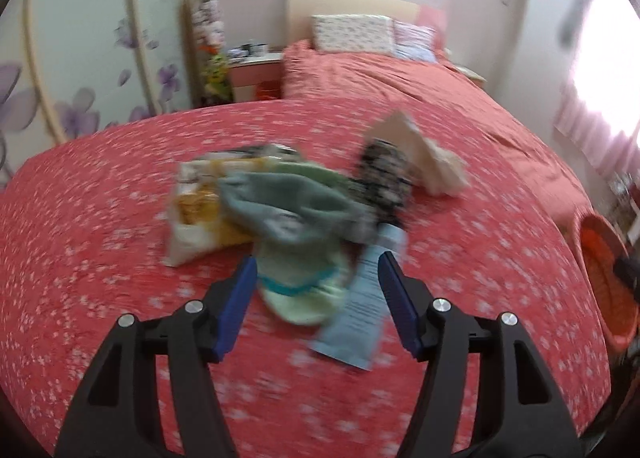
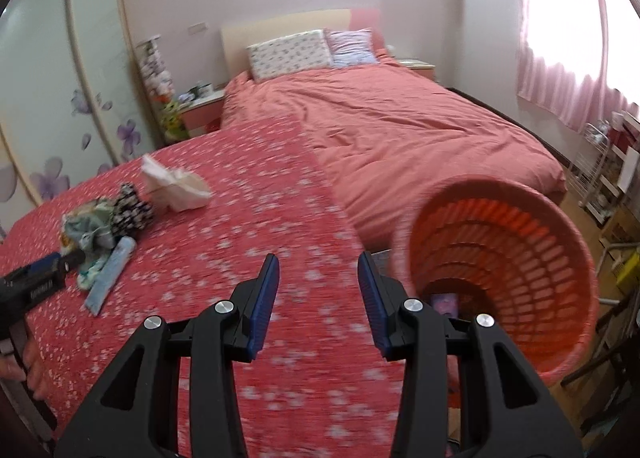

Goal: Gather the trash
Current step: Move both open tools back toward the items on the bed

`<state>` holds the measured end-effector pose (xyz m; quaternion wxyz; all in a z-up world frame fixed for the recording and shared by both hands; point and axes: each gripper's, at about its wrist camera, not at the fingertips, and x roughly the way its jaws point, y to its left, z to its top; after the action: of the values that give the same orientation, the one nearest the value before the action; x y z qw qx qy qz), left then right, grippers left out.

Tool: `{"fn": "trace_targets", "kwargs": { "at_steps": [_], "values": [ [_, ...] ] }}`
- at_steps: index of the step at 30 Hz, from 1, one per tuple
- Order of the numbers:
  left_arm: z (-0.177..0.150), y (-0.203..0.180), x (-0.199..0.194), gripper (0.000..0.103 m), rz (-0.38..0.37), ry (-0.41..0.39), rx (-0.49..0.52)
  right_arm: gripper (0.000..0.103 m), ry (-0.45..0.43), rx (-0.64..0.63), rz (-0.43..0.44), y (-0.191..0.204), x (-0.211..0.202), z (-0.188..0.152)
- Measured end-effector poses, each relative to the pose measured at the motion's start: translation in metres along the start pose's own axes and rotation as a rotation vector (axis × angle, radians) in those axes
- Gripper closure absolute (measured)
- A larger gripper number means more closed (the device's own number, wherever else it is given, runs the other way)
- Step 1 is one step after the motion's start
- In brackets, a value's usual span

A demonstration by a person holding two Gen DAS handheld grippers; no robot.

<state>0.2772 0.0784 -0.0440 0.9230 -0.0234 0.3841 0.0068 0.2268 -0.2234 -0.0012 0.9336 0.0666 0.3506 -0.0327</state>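
Both tongs gape empty; trash pile [image 1: 304, 209] lies just ahead of left tongs [image 1: 318, 278].

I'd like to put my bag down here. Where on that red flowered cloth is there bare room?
Bare: the flowered cloth between the crumpled tissue and the orange basket. Crowded: the left, where socks and wrappers pile by the left gripper.

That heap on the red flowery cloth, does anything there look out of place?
Yes: socks lie jumbled with a snack wrapper, a pale blue packet and crumpled tissue. The orange basket also leans askew.
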Motion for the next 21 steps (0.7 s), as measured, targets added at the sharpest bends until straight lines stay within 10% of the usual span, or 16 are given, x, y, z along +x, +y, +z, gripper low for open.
{"fn": "trace_targets", "kwargs": {
  "at_steps": [12, 21],
  "values": [
    [0.039, 0.047, 0.044, 0.048, 0.003, 0.026, -0.127, 0.061, 0.047, -0.077, 0.050, 0.056, 0.023, -0.007],
    [0.041, 0.050, 0.056, 0.097, -0.044, 0.036, -0.127, 0.061, 0.074, -0.113, 0.073, 0.080, 0.034, -0.014]
  ]
}}
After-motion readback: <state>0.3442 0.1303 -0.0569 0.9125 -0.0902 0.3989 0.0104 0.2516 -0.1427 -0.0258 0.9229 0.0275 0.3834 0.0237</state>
